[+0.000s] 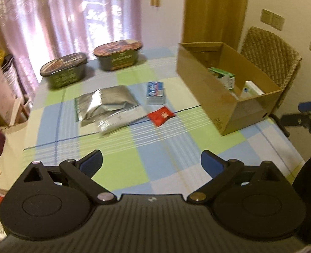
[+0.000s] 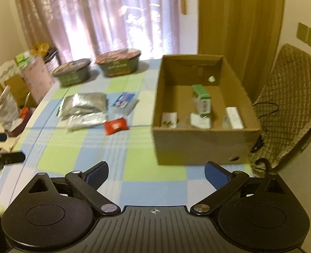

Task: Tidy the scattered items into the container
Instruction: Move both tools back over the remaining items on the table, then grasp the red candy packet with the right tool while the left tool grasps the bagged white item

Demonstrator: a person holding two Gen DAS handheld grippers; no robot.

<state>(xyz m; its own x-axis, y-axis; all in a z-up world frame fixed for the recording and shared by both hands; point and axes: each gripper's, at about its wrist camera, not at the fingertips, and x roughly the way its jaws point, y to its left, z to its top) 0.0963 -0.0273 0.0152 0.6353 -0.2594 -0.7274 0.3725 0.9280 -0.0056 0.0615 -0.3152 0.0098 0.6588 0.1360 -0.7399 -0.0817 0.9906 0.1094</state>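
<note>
Both views are blurred, so no label can be read. The left gripper [image 1: 151,162] and the right gripper [image 2: 156,174] hover above the near part of the desk [image 1: 134,154], fingers wide apart and empty. A silver pouch [image 1: 107,103], a blue-and-white pack [image 1: 155,90] and a red sachet [image 1: 161,116] lie left of the cardboard box [image 2: 197,145]. Its near wall hides parts of the small cartons inside. Two lidded bowls [image 1: 90,65] stand at the far edge.
</note>
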